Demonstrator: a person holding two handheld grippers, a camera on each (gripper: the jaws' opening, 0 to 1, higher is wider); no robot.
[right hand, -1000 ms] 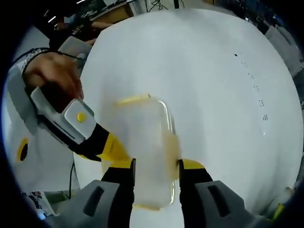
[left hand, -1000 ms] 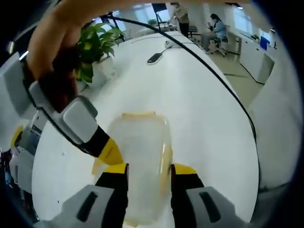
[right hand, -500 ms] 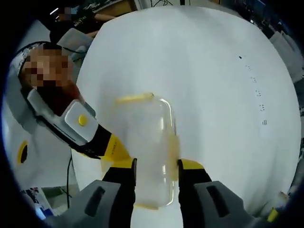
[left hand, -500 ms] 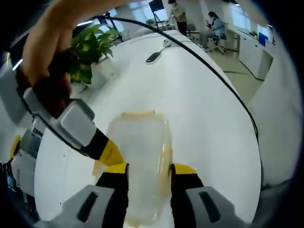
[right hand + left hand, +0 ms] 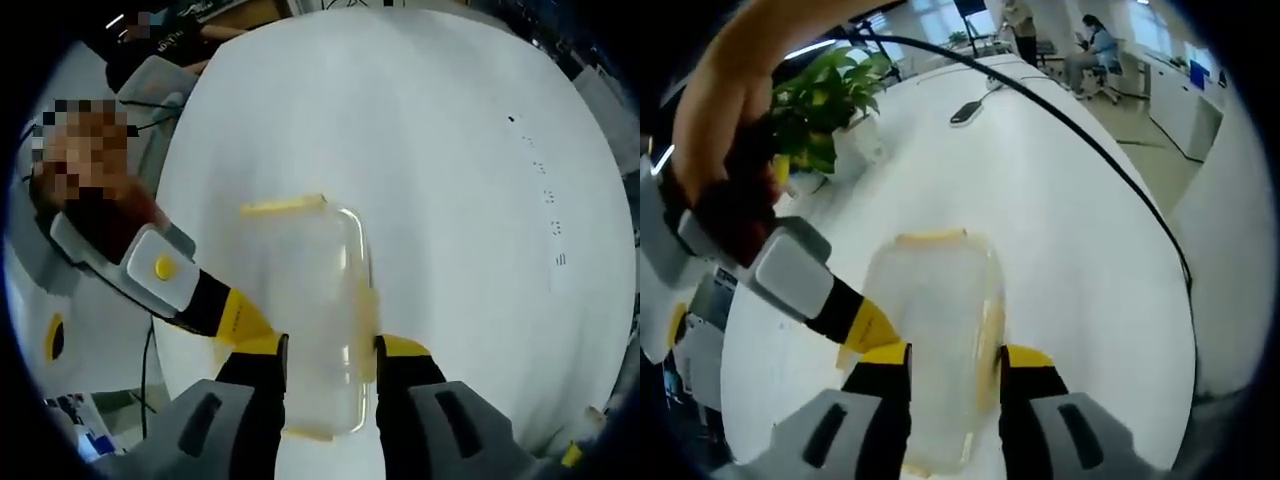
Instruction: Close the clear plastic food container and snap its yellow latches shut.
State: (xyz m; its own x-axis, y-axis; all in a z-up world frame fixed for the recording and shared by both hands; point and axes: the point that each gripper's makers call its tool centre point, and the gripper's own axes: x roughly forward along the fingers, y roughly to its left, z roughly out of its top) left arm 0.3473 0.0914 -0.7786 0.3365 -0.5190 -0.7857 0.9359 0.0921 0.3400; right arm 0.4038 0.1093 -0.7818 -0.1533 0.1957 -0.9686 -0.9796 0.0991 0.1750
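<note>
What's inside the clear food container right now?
The clear food container looks empty: only the white table shows through its frosted lid. The near end, between the right gripper fingers, is covered.

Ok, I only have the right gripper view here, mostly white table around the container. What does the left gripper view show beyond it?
Observer: A potted plant stands on the table, up and to the left of the container in that view.
Operator: Anything else lying on the table?
Observer: A dark flat object lies near the table's far end. I cannot tell what it is.
Operator: Anyone around?
Observer: A seated person is in the room well beyond the table's far end.
</note>
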